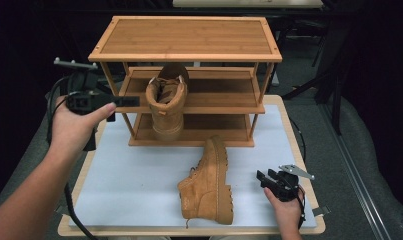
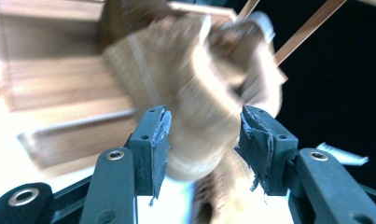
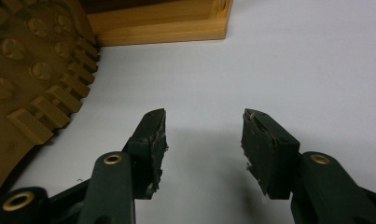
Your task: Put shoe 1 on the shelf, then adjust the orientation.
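Two boots, one wooden rack

Both are gaping, gripping nothing: left hand-held gripper [image 1: 123, 101] hovering at nine o'clock of the racked boot [image 1: 167, 100]; right hand-held gripper [image 1: 263, 177] at three o'clock of the fallen boot [image 1: 209, 182].

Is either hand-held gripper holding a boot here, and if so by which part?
No. The left hand-held gripper is open near the boot on the rack, not clamped on it. The right hand-held gripper is open over the white mat, beside the boot lying on its side.
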{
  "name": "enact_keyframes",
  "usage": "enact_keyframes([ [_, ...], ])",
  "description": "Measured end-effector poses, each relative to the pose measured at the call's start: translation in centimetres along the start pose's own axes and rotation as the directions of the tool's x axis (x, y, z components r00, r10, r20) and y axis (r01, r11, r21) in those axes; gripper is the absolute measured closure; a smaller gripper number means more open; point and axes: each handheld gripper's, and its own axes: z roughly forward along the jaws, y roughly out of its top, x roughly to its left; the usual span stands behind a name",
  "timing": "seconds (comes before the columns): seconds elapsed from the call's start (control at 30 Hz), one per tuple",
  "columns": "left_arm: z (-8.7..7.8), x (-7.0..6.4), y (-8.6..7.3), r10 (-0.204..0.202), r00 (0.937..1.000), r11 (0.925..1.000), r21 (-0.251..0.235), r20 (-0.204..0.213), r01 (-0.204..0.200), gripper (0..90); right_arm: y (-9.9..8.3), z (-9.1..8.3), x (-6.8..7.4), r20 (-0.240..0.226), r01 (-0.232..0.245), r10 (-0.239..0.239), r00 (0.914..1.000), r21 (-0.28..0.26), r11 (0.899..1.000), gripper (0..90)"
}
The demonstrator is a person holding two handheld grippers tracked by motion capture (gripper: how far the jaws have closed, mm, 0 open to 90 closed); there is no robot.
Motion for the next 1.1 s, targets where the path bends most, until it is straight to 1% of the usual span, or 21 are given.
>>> enact_keyframes([
  [0.1, 0.2, 1.4, -2.6, 0.024, 0.9997, 0.9993, 0.029, -0.009, -0.023, 52.8, 0.2, -0.3, 0.4, 0.004, 0.024, -0.024, 0.9997, 0.013, 1.000, 49.2],
  [0.13, 0.2, 1.4, -2.6, 0.024, 0.9997, 0.9993, 0.029, -0.009, -0.023, 53.2, 0.2, -0.3, 0.4, 0.004, 0.024, -0.024, 0.9997, 0.013, 1.000, 49.2],
  [0.17, 0.6, 2.3, -4.2, 0.026, 0.9996, 0.9990, 0.037, -0.014, -0.025, 53.3, 0.4, -0.4, 0.7, -0.004, 0.038, -0.038, 0.9993, 0.015, 0.999, 49.2],
  [0.2, 0.6, 2.3, -4.2, 0.026, 0.9996, 0.9990, 0.037, -0.014, -0.025, 53.6, 0.5, -0.5, 0.9, -0.009, 0.043, -0.043, 0.9991, 0.020, 0.999, 49.3],
  [0.27, 1.6, 3.8, -6.8, 0.031, 0.9992, 0.9985, 0.045, -0.026, -0.030, 54.5, 0.7, -0.5, 1.2, -0.029, 0.057, -0.056, 0.9980, 0.033, 0.998, 49.3],
  [0.47, 4.0, 6.8, -12.0, 0.017, 0.9989, 0.9993, 0.035, -0.043, -0.015, 56.1, 1.6, -0.8, 2.6, -0.074, 0.108, -0.103, 0.9919, 0.059, 0.992, 50.1],
  [0.5, 4.0, 6.8, -12.0, 0.017, 0.9989, 0.9993, 0.035, -0.043, -0.015, 56.4, 1.6, -0.8, 2.6, -0.074, 0.108, -0.103, 0.9919, 0.059, 0.992, 50.1],
  [0.6, 5.2, 7.8, -14.2, 0.005, 0.9993, 0.9995, 0.030, -0.038, -0.004, 56.7, 2.4, -1.3, 3.6, -0.094, 0.123, -0.116, 0.9888, 0.065, 0.990, 57.8],
  [0.63, 5.6, 8.0, -14.9, 0.002, 0.9992, 0.9996, 0.030, -0.041, -0.001, 56.8, 2.9, -1.6, 3.9, -0.130, 0.132, -0.122, 0.9839, 0.072, 0.989, 61.8],
  [0.67, 5.9, 8.3, -15.6, 0.005, 0.9990, 0.9997, 0.022, -0.045, -0.004, 56.7, 3.1, -1.7, 4.4, -0.102, 0.140, -0.134, 0.9857, 0.061, 0.988, 64.5],
  [0.7, 6.5, 8.6, -16.7, -0.004, 0.9990, 0.9998, 0.021, -0.045, 0.005, 56.9, 3.7, -2.3, 5.0, -0.181, 0.156, -0.141, 0.9733, 0.071, 0.985, 70.0],
  [0.73, 6.8, 8.8, -17.3, -0.005, 0.9991, 0.9998, 0.018, -0.042, 0.006, 56.9, 4.0, -2.5, 5.6, -0.153, 0.164, -0.154, 0.9761, 0.056, 0.985, 72.6],
  [0.77, 7.1, 8.9, -17.8, -0.009, 0.9990, 0.9999, 0.013, -0.044, 0.010, 56.9, 4.4, -2.8, 5.8, -0.227, 0.173, -0.155, 0.9616, 0.065, 0.983, 75.6],
  [0.8, 7.4, 9.1, -18.3, -0.008, 0.9991, 0.9998, 0.016, -0.041, 0.009, 56.9, 4.8, -3.0, 6.4, -0.198, 0.187, -0.172, 0.9650, 0.060, 0.981, 77.9],
  [0.83, 7.4, 9.1, -18.3, -0.008, 0.9991, 0.9998, 0.016, -0.041, 0.009, 56.8, 5.2, -3.2, 6.6, -0.270, 0.203, -0.179, 0.9460, 0.063, 0.977, 79.5],
  [0.87, 7.8, 9.3, -19.2, -0.007, 0.9993, 0.9999, 0.014, -0.038, 0.007, 56.7, 5.5, -3.4, 7.5, -0.175, 0.220, -0.207, 0.9625, 0.058, 0.974, 80.7],
  [0.9, 7.8, 9.3, -19.2, -0.007, 0.9993, 0.9999, 0.014, -0.038, 0.007, 56.4, 5.5, -3.4, 7.5, -0.175, 0.220, -0.207, 0.9625, 0.058, 0.974, 80.7],
  [0.93, 7.9, 9.4, -19.6, -0.012, 0.9992, 0.9999, 0.012, -0.039, 0.012, 56.4, 5.8, -3.4, 7.9, -0.232, 0.232, -0.215, 0.9487, 0.051, 0.971, 82.3],
  [1.0, 8.4, 9.8, -20.5, -0.026, 0.9989, 0.9992, 0.031, -0.038, 0.027, 56.1, 6.7, -3.6, 9.5, -0.283, 0.267, -0.244, 0.9277, 0.048, 0.962, 85.6],
  [1.07, 8.5, 9.9, -20.7, -0.023, 0.9989, 0.9989, 0.039, -0.040, 0.025, 56.1, 6.9, -3.5, 10.1, -0.291, 0.274, -0.251, 0.9232, 0.038, 0.961, 86.5],
  [1.1, 8.5, 10.1, -21.0, -0.024, 0.9987, 0.9989, 0.040, -0.044, 0.026, 56.1, 7.1, -3.5, 10.6, -0.309, 0.282, -0.259, 0.9154, 0.034, 0.959, 87.2],
])
